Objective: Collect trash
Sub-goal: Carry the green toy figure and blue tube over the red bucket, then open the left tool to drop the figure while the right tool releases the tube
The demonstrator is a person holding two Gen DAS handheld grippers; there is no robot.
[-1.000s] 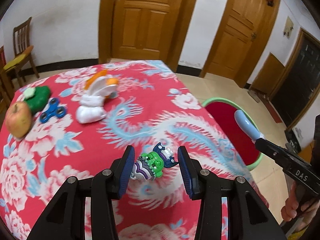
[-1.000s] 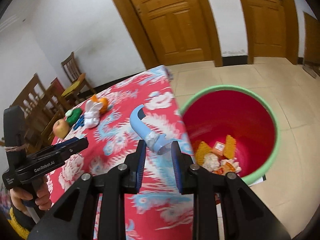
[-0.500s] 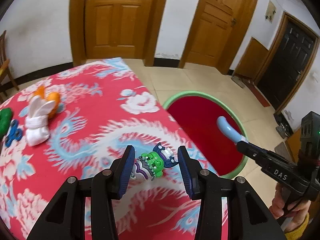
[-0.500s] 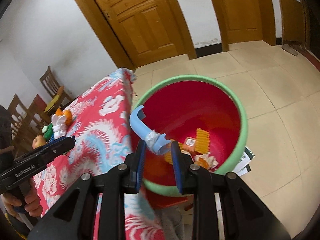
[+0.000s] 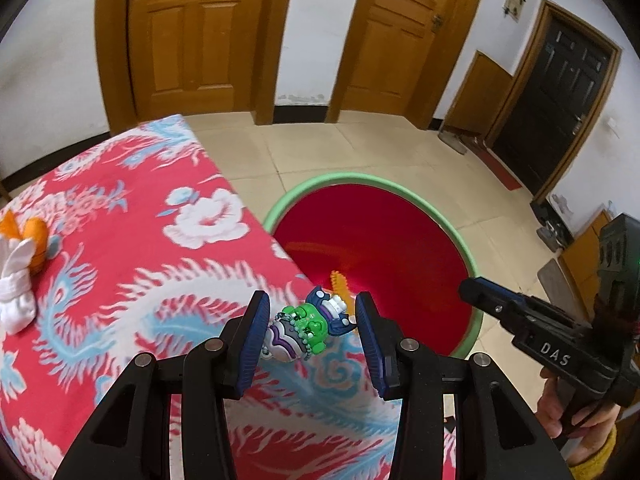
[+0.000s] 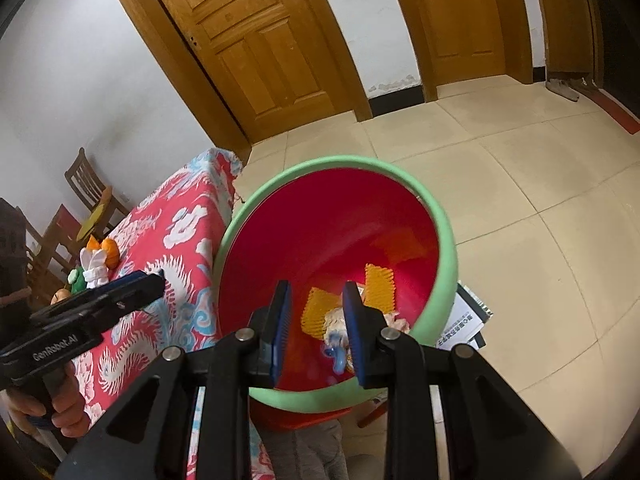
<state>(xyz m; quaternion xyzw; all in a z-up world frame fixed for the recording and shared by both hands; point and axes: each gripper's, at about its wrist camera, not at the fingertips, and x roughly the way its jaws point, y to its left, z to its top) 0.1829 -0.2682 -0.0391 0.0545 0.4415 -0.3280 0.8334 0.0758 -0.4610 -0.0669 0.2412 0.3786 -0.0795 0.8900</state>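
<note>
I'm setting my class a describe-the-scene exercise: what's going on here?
A person works two claws beside a green-rimmed red bin. The left claw grips a green toy figure over the edge of the table. The right claw hangs open and empty above the bin, where a blue piece lies among trash.

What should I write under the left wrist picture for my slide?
Left gripper holds a green toy figure at the table's edge beside the red bin.
</note>
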